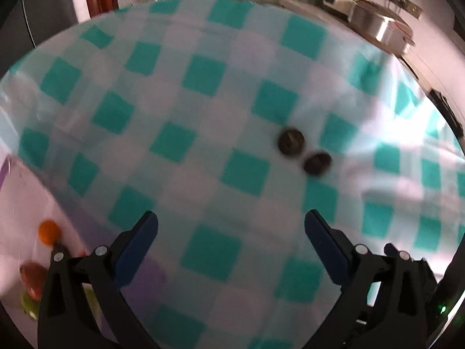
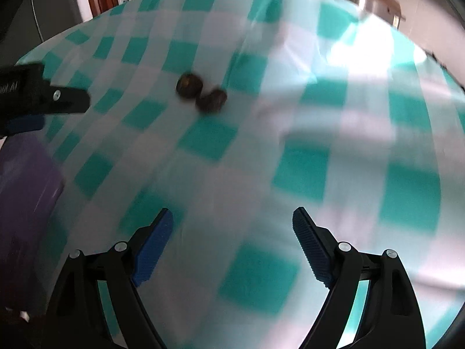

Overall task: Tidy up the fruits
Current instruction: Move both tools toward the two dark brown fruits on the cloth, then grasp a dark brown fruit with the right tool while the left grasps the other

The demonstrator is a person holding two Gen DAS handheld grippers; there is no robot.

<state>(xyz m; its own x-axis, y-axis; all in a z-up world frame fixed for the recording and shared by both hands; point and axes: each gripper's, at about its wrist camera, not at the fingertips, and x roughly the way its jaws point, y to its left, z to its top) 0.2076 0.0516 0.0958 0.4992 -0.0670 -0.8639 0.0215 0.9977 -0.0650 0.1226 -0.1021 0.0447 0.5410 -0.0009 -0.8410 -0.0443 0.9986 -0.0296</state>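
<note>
A purple tray [image 1: 17,180] at my left holds an orange fruit [image 1: 48,231] and blurred red and green ones, perhaps more. Two dark brown, round fruits [image 1: 304,151] lie touching on the checked tablecloth [image 1: 203,101]. My left gripper [image 1: 231,222] and right gripper [image 2: 232,218] both gape wide, empty.

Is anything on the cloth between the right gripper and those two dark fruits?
Nothing visible. Bare checked tablecloth lies between the open right gripper and the two dark fruits, which sit side by side. The left gripper stays off to the side.
</note>
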